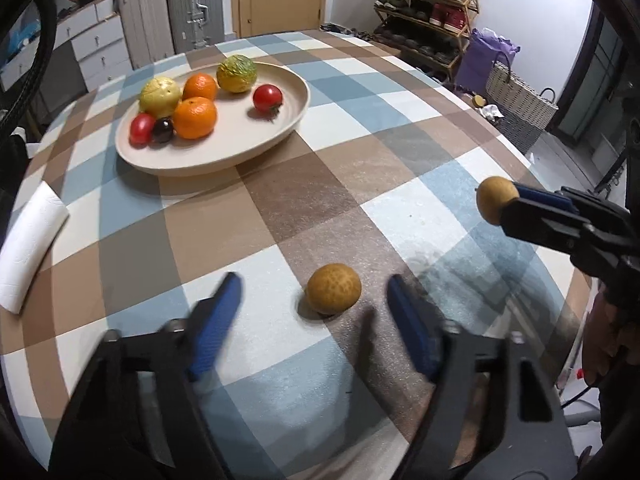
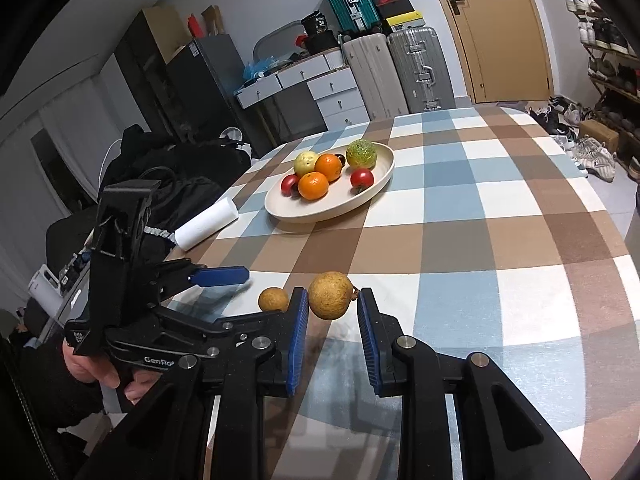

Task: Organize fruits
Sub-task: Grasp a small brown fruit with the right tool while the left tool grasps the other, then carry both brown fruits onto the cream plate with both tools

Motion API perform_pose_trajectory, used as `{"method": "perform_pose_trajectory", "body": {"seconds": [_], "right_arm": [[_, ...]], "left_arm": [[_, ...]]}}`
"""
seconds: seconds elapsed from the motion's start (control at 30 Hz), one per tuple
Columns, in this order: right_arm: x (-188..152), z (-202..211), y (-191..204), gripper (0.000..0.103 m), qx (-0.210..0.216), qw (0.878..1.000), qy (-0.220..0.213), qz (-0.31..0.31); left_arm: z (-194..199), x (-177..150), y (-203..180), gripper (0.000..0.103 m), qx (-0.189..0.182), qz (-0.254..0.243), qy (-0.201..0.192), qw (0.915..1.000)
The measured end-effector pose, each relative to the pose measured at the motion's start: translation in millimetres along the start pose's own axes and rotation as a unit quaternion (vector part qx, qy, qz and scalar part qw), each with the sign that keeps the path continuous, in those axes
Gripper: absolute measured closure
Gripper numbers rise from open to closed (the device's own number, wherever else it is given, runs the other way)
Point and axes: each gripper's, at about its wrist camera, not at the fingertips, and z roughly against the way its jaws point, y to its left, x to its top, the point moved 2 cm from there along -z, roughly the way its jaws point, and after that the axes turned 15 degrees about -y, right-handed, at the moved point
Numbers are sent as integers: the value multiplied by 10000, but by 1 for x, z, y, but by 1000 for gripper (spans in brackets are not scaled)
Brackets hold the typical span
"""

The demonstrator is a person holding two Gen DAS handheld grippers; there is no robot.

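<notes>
A small brown round fruit [image 1: 333, 289] lies on the checked tablecloth between the blue fingers of my left gripper [image 1: 314, 279]. The jaws stand open and apart from it on both sides. My right gripper [image 2: 333, 294] is shut on a second brown fruit [image 2: 329, 299] and holds it above the cloth; in the left wrist view that held fruit [image 1: 494, 199] hangs at the right. The right wrist view also shows the lying fruit [image 2: 273, 299] beside a left finger [image 2: 218, 276]. A beige plate [image 1: 200, 168] farther back holds oranges [image 1: 195, 117], tomatoes [image 1: 267, 97] and yellow-green fruits.
A white paper towel roll [image 1: 28, 248] lies at the table's left edge. Checked cloth stretches between the plate [image 2: 320, 214] and the grippers. Off the table stand suitcases [image 1: 192, 8], a shoe rack [image 1: 432, 4] and a woven basket [image 1: 520, 108].
</notes>
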Motion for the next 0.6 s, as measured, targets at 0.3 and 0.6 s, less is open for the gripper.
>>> {"method": "perform_pose_trajectory", "body": {"seconds": [0.3,0.6], "right_arm": [[8,-3,-4,77,-27,10000,-56,-17],[25,-34,-7,77,71,9999,16,-78]], "left_arm": [[-2,1,12,78,-376,589,191,9974],[5,28,43,78,-517,1054,-151,9930]]}}
